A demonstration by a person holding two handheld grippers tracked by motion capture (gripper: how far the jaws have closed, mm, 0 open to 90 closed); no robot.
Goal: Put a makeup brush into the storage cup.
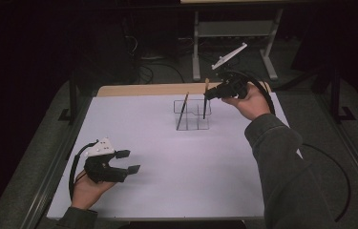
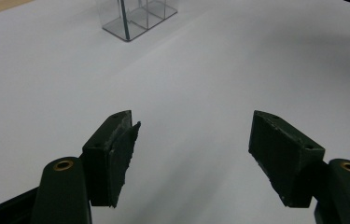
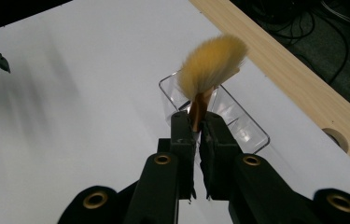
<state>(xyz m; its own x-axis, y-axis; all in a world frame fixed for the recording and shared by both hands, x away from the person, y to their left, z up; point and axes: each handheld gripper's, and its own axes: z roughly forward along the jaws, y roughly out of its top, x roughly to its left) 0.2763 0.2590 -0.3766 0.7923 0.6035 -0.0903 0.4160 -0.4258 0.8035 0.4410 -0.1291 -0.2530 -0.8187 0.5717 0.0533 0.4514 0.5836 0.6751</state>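
right claw (image 3: 197,135): clamped on a brush (image 3: 212,63) just below the bristles, so the handle hangs free to drop into the clear organizer (image 1: 192,114)
brush: over the organizer's right compartment, near the far edge of the table (image 1: 167,191); whether the tip is touching the bottom, can't tell
axis: near vertical, bristles up, handle end down inside the organizer wall
second brush (image 1: 183,110): in the left compartment, leaning, top tilted right
left claw (image 1: 128,161): wide open, holding nothing, parked by the near-left corner, out of the way
step: judged as lowering the brush in; release comes next
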